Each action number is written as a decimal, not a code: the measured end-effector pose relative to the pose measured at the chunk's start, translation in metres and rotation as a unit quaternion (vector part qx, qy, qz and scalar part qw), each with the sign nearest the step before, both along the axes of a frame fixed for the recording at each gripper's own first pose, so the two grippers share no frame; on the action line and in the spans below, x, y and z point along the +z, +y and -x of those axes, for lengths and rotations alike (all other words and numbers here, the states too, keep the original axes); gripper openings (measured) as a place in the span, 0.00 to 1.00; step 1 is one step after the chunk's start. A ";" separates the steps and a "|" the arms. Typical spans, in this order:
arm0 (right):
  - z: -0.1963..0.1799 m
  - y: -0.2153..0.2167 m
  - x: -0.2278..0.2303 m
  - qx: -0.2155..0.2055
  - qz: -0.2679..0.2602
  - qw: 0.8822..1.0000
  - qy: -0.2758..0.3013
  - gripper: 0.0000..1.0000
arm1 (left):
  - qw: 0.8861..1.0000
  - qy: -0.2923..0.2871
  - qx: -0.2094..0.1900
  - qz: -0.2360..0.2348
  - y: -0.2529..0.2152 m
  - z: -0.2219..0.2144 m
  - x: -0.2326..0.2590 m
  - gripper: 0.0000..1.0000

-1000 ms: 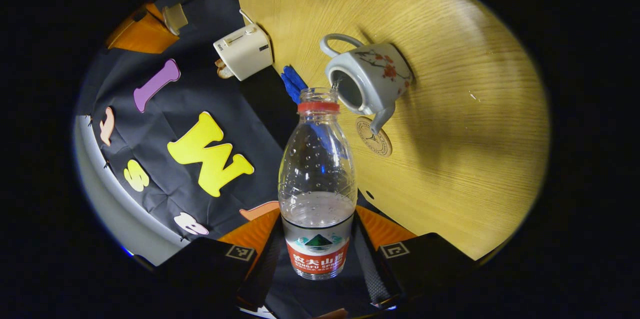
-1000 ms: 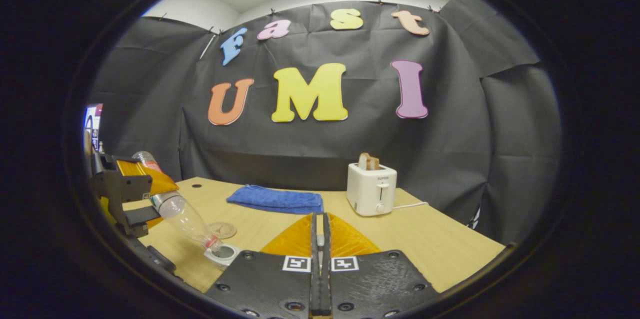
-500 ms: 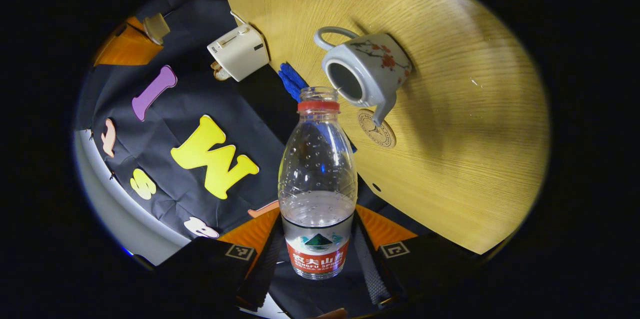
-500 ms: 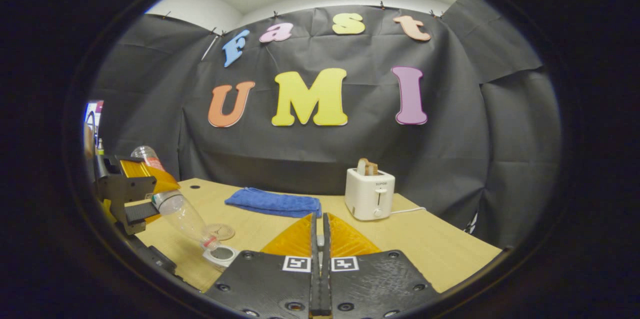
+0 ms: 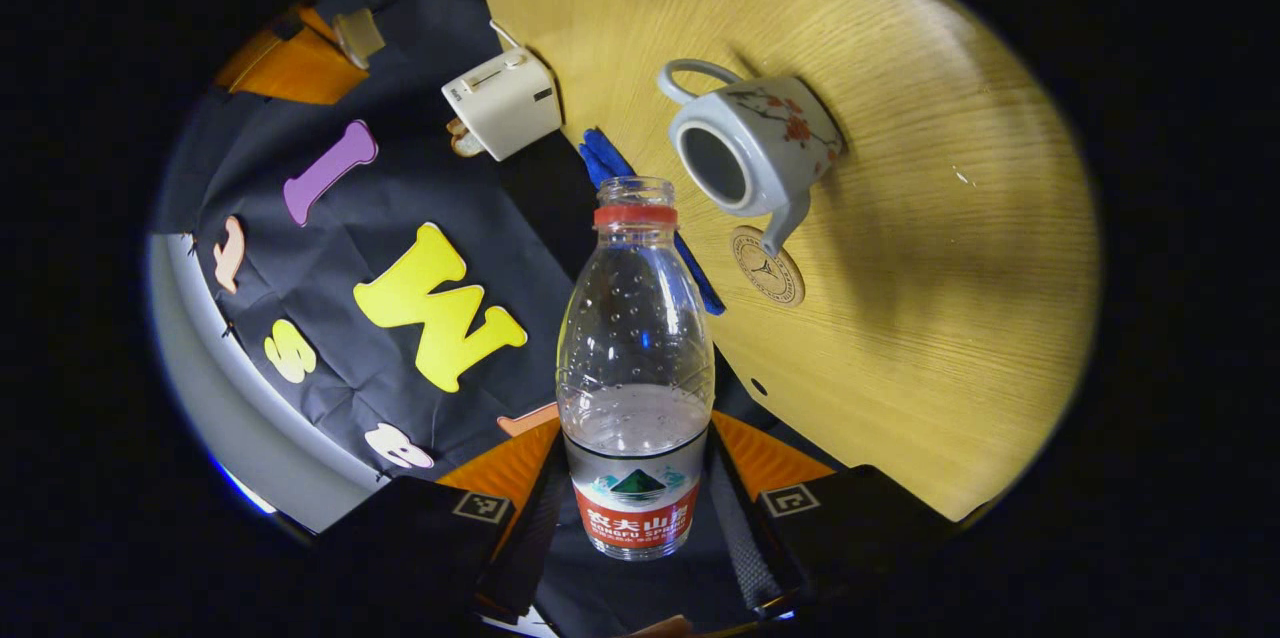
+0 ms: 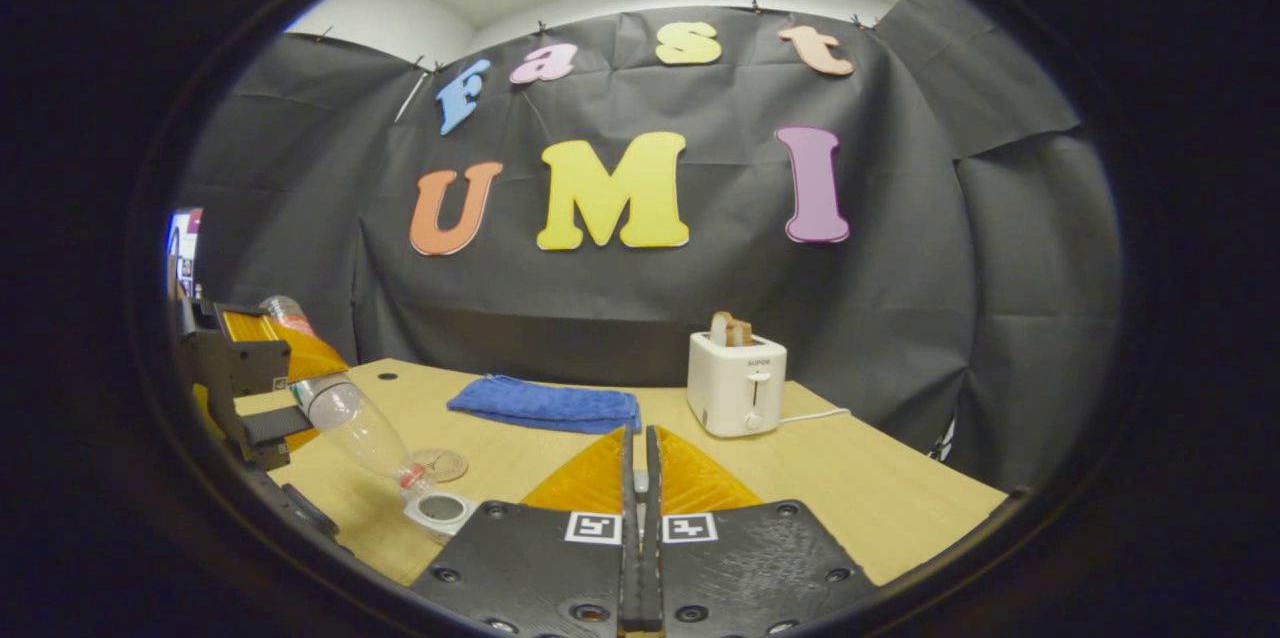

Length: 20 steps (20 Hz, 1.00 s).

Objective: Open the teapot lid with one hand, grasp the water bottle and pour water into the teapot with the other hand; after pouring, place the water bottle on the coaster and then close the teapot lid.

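My left gripper is shut on the clear water bottle, which has a red neck ring, no cap and a little water near the label. The bottle mouth hangs beside the open mouth of the white flowered teapot. The round coaster lies under the spout tip. Far off, my right gripper holds the pale teapot lid. In the right gripper view my right gripper stands shut above the table. At its left, the left gripper tilts the bottle down toward the teapot's opening, near the coaster.
A white toaster with toast stands at the back of the wooden table, its cord trailing right. A folded blue cloth lies at the back, left of the toaster. In the left gripper view the toaster and cloth sit at the table edge.
The thin stream of water seen one second ago has stopped. The bottle mouth has drawn away from the teapot's opening. The right gripper has hardly moved.
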State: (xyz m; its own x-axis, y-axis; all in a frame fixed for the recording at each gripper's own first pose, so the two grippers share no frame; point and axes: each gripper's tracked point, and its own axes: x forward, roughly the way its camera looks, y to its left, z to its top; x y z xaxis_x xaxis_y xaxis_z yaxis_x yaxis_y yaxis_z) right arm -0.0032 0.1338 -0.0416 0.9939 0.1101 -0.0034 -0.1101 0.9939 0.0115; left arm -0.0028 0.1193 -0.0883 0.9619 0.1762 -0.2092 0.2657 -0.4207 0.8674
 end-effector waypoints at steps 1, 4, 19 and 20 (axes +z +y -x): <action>0.001 0.000 0.000 0.003 -0.005 1.000 0.004 0.00 | 1.000 -0.002 0.006 0.028 0.002 0.001 -0.003 0.76; 0.003 -0.006 0.004 -0.001 -0.014 1.000 0.007 0.00 | 0.992 0.003 0.022 0.122 0.011 0.005 -0.013 0.76; 0.010 0.000 0.006 -0.001 0.003 1.000 0.005 0.00 | 0.741 -0.111 0.103 0.655 0.033 -0.007 -0.004 0.76; 0.009 0.000 0.005 -0.001 0.003 1.000 0.006 0.00 | 0.724 -0.111 0.101 0.674 0.028 -0.007 -0.005 0.76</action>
State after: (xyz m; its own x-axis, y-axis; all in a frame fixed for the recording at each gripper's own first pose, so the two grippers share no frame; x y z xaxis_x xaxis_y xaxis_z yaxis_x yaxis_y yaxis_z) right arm -0.0120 0.1342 -0.0362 0.9941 0.1075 -0.0155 -0.1074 0.9942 0.0069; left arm 0.0039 0.1473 -0.0932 0.9812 0.0984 -0.1659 -0.0057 0.8746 0.4848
